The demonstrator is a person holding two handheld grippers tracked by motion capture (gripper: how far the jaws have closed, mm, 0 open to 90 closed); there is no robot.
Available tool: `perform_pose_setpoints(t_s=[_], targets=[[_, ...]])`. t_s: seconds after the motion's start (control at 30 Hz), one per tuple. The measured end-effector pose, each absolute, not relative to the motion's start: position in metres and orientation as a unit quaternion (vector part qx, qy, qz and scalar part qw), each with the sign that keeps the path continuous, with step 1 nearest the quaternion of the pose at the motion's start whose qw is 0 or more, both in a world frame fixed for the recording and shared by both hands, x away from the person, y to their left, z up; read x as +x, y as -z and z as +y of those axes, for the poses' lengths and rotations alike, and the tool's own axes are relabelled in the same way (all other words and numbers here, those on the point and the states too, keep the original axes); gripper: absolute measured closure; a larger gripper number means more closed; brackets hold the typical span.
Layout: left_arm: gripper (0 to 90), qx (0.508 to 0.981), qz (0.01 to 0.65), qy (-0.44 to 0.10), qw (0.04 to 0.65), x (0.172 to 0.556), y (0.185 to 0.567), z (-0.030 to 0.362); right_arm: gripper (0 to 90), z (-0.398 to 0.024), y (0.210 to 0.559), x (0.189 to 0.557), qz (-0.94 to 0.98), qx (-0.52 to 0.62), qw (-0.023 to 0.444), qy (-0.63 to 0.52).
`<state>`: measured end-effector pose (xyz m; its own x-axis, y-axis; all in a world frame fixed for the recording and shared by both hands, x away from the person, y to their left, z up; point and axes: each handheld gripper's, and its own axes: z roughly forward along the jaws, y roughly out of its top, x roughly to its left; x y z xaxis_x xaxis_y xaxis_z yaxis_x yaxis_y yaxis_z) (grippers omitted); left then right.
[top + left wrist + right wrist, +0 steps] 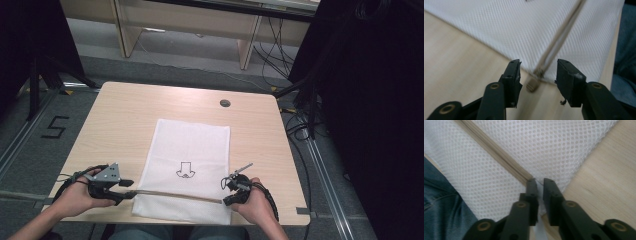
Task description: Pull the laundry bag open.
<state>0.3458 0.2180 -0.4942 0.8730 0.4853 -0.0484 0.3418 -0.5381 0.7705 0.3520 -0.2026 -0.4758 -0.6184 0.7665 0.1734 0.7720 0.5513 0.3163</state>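
Where high view blurs, zipper pull free.

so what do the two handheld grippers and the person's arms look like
Both grippers are black. The left gripper carries a grey three-cornered plate with small holes on top and trails black cable past the wrist. The right gripper has a thin grey rod sticking up and black cable looped around the hand. Close up, the left gripper's jaws are black bars with brass-coloured rivets and flat black pads. The forearms are bare, with no sleeves showing.

Right gripper at the zipper's end on white mesh bag.
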Motion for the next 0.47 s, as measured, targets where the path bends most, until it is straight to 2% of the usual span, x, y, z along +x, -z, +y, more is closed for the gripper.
perform_pose_setpoints(t_s=[0.23,0.47], targets=[[41.1,0.814,0.314,-0.119,0.474,0.357,0.485,0.233,70.9,-0.208,0.461,0.352,-0.864,-0.444,-0.036,0.234],[37.5,0.783,0.358,-0.139,0.489,0.364,0.484,0.245,68.2,-0.211,0.46,0.354,-0.851,-0.464,-0.047,0.24]])
